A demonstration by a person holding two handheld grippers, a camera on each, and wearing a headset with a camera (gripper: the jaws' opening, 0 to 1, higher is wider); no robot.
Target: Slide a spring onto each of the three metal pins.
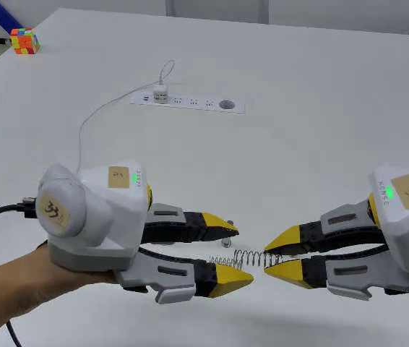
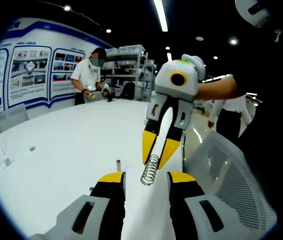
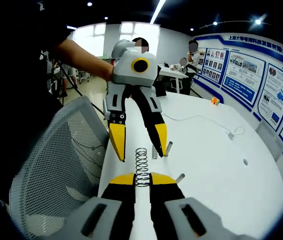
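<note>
A thin silvery spring (image 1: 251,258) juts level from the right gripper's (image 1: 267,260) pinched tips, its free end between the left gripper's (image 1: 244,254) spread jaws. A pin (image 3: 167,148) stands upright beside the left gripper's tip.

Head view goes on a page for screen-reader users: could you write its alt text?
The right claw, shut on one end of a spring, holds it out toward the open left claw facing it over a white table. A power strip and a colourful cube lie farther back.
</note>
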